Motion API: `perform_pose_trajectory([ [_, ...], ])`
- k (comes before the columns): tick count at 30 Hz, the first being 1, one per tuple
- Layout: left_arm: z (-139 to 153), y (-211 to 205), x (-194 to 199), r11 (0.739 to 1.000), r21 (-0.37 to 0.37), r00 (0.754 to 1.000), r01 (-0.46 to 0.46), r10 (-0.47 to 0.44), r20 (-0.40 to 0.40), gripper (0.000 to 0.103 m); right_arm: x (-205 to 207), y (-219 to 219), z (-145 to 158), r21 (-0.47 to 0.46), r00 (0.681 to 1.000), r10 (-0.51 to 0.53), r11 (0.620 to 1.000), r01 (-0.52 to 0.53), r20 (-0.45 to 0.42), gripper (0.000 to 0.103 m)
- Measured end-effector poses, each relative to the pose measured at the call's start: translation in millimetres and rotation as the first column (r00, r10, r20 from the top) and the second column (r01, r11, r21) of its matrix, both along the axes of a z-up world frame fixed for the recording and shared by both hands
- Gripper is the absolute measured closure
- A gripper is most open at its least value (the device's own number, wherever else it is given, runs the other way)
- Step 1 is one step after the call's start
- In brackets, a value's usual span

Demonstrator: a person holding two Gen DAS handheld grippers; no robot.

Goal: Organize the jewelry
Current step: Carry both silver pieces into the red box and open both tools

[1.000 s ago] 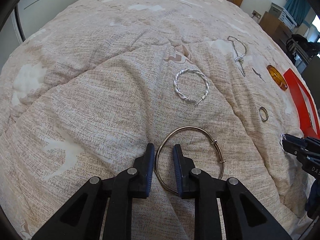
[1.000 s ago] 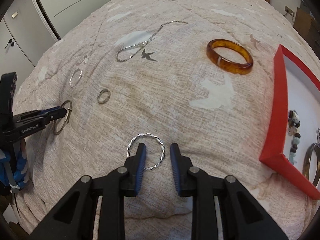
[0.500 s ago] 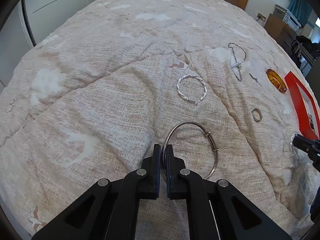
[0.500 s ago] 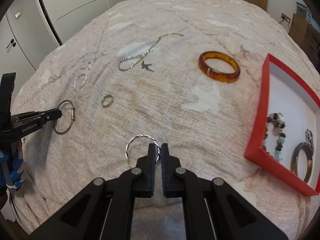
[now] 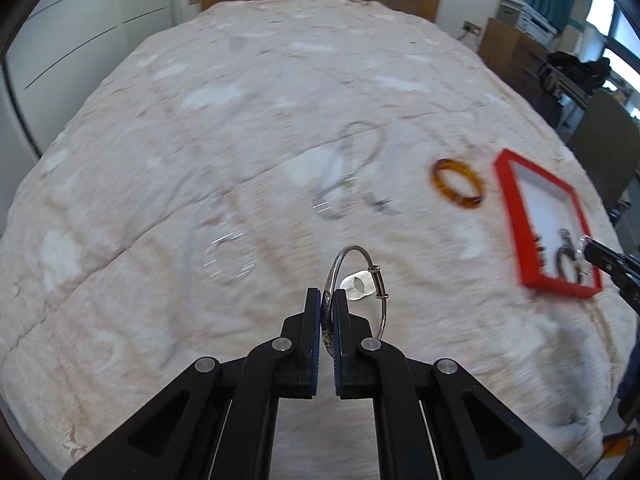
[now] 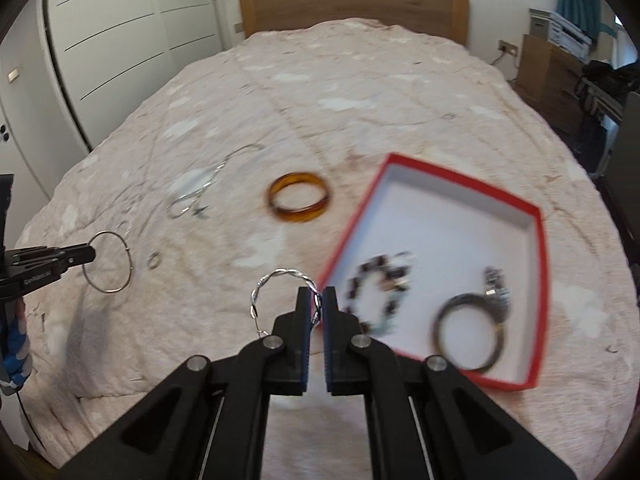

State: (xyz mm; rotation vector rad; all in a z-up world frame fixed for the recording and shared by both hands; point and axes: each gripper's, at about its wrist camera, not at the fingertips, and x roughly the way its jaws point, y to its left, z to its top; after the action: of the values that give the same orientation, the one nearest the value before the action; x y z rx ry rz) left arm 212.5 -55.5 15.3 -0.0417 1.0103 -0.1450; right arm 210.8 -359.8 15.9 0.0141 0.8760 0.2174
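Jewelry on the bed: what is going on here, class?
A person is sorting jewelry into a red box. The left hand-held gripper is shut on a plain silver bangle, and the right hand-held gripper is shut on a twisted silver bangle. Both are lifted above the quilt. An amber bangle lies there unsorted.

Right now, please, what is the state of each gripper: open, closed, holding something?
Left gripper: closed, holding the thin silver bangle, lifted off the bedcover.
Right gripper: closed, holding the twisted silver bangle.
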Motion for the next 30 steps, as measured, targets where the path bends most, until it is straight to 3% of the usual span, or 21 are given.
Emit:
perform_pose_trajectory([
  [8,16,-138,57,0.979,-0.058,0.98,0.196,-0.194,0.04,0.098,46,-80,-9,-0.006,0.994,-0.114,0.994,0.114,0.007,0.098],
  [15,-6,-228,106,0.955,-0.051,0.956,0.293,-0.292,0.018,0.098,90,-126,-40,-0.016,0.989,-0.137,0.99,0.137,-0.049,0.098],
  [21,-40,-268,125,0.945,-0.006,0.944,0.327,-0.327,-0.04,0.098,112,-131,-64,-0.061,0.99,-0.098,0.994,0.093,-0.1,0.098],
  [25,-58,-269,133,0.951,0.011,0.948,0.309,-0.307,-0.083,0.098,119,-128,-75,-0.101,0.989,-0.075,0.993,0.062,-0.128,0.098],
  [30,-61,-268,135,0.957,0.014,0.953,0.289,-0.287,-0.094,0.096,121,-123,-81,-0.14,0.987,-0.069,0.989,0.049,-0.145,0.098],
])
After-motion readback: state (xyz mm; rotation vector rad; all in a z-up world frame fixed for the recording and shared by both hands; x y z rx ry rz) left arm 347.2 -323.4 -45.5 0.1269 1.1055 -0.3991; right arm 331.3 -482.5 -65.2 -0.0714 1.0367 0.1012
